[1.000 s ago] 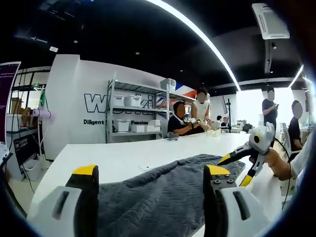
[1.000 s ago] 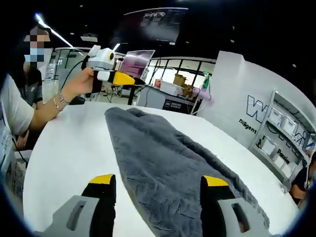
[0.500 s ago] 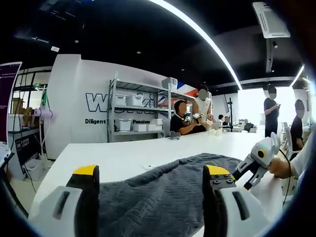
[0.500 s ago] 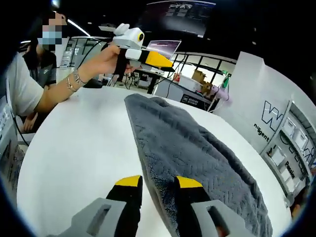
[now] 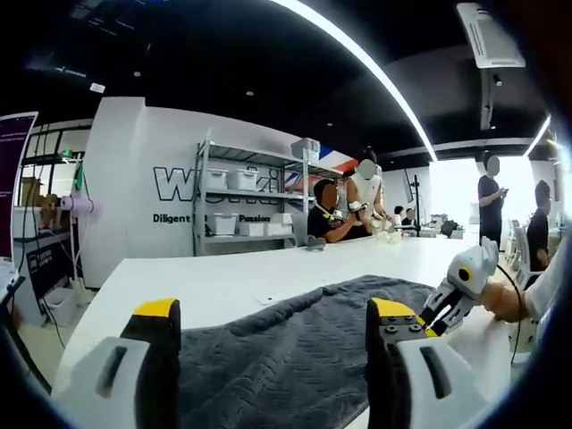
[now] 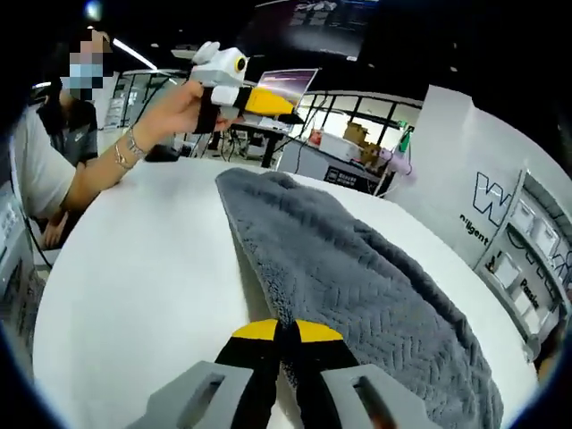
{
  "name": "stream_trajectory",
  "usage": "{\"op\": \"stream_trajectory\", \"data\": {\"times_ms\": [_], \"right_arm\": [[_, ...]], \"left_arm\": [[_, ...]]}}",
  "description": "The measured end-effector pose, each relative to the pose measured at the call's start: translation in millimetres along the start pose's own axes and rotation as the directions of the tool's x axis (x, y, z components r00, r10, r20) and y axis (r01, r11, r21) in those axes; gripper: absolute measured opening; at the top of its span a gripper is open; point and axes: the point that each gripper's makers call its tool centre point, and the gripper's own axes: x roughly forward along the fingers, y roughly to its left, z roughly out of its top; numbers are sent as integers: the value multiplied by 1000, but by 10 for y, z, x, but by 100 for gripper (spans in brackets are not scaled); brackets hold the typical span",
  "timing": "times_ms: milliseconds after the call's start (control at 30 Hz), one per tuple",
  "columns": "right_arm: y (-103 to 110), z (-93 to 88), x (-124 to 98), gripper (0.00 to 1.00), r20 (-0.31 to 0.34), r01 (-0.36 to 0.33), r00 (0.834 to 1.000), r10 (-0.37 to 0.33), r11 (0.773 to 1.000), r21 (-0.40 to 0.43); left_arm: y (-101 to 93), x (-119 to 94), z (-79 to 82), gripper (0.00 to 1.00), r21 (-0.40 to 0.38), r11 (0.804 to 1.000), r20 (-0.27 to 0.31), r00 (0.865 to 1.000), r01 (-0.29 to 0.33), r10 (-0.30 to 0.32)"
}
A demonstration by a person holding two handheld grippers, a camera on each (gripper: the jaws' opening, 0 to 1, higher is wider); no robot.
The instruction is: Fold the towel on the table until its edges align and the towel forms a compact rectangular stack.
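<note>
A dark grey towel (image 6: 357, 268) lies stretched out in a long strip on the white table (image 6: 143, 268). My right gripper (image 6: 286, 331) is shut on the towel's near edge, with the fabric pinched between its yellow tips. My left gripper (image 5: 273, 313) stands open over the other end of the towel (image 5: 295, 357), its jaws wide apart and nothing between them. In the right gripper view the left gripper (image 6: 284, 101) hovers above the towel's far end, held by a hand. In the left gripper view the right gripper (image 5: 435, 320) sits low at the towel's right edge, its tips partly hidden.
The person holding the grippers (image 6: 45, 170) sits at the table's left side in the right gripper view. Metal shelves (image 5: 241, 214) with white bins stand by the back wall. Several people (image 5: 344, 210) are at the table's far end. Bare tabletop (image 5: 223, 286) flanks the towel.
My right gripper went from wide open to shut on the towel's near edge. In the left gripper view it dropped down to the towel. The left gripper stayed open.
</note>
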Motion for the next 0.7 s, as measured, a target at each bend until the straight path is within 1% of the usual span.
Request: {"op": "stream_trajectory", "data": {"times_ms": [67,133,167,267,333,367,467,567,700], "right_arm": [[-42,90,-76,5,51,-15,999,12,999,50],[-73,161,-142,5,89,-28,996,21,996,84],[-78,175,-155,5,97,-31,995,22,995,90],[-146,304,-306,5,162,-41,987,19,991,131],[-174,362,-363,5,193,-39,981,11,989,143],[-178,371,-370,5,199,-39,980,9,989,144],[-164,404,-383,5,229,-65,973,28,985,158],[-146,395,-371,5,233,-78,972,38,983,165],[-179,384,-397,5,240,-87,970,42,980,181]], "left_arm": [[7,0,-7,90,-1,1000,-4,1000,-2,2],[10,-2,-14,90,1,1000,-7,1000,-4,4],[10,-2,-14,90,1,1000,-7,1000,-4,4],[3,0,-21,89,1,1000,-9,1000,-3,3],[0,3,-30,89,4,1000,-13,1000,-3,3],[0,3,-32,89,4,1000,-14,1000,-3,3],[3,8,-44,89,4,1000,-20,1000,-2,2],[7,11,-53,89,5,1000,-24,1000,-3,3],[8,18,-74,89,7,1000,-32,999,-4,4]]}}
